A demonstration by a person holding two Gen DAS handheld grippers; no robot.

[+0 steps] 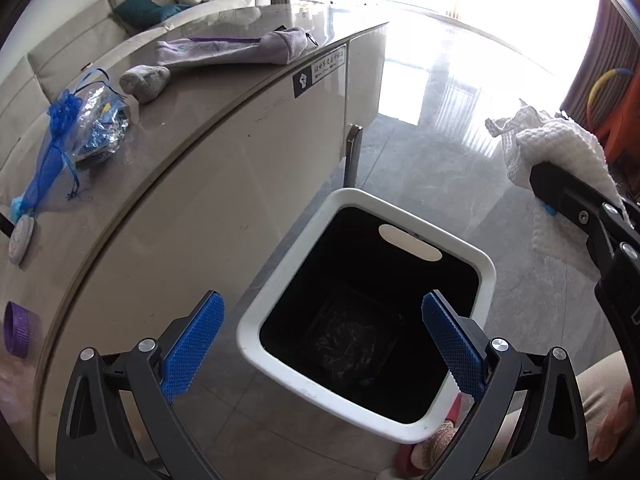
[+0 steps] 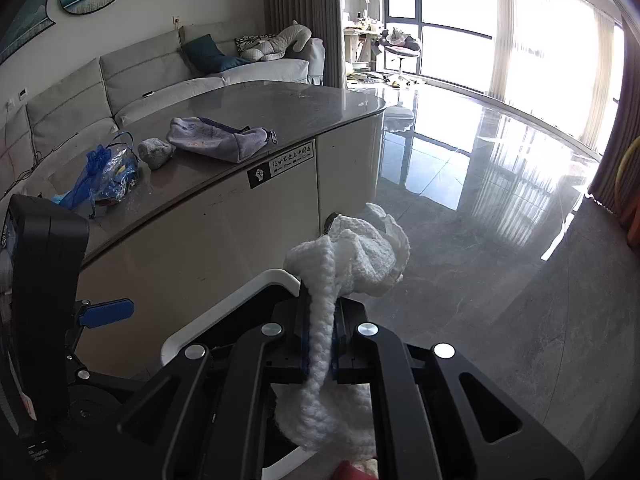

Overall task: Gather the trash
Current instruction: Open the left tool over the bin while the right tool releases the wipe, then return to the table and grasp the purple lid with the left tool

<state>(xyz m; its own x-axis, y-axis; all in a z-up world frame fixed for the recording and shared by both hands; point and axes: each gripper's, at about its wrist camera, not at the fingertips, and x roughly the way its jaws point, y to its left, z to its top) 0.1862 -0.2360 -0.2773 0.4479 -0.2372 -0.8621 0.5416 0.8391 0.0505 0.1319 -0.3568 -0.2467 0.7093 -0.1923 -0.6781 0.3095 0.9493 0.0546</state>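
A white-rimmed trash bin (image 1: 486, 270) with a dark inside stands on the floor beside the table; its rim also shows in the right wrist view (image 2: 224, 312). My left gripper (image 1: 322, 344) is open and empty, right above the bin's mouth. My right gripper (image 2: 322, 334) is shut on a crumpled white paper towel (image 2: 352, 252), held above the bin's far edge; the towel (image 1: 560, 148) and gripper also show at the right of the left wrist view. On the table lie a blue plastic wrapper (image 1: 86, 120), a grey sock (image 1: 144, 80) and a purple pouch (image 1: 232, 50).
The grey-topped table (image 1: 192, 120) stands left of the bin, its leg (image 1: 352, 160) just behind it. A purple cap (image 1: 18, 330) and a small white object (image 1: 20, 238) lie near the table's edge. A sofa (image 2: 120, 80) is behind. Glossy grey floor (image 2: 500, 220) spreads right.
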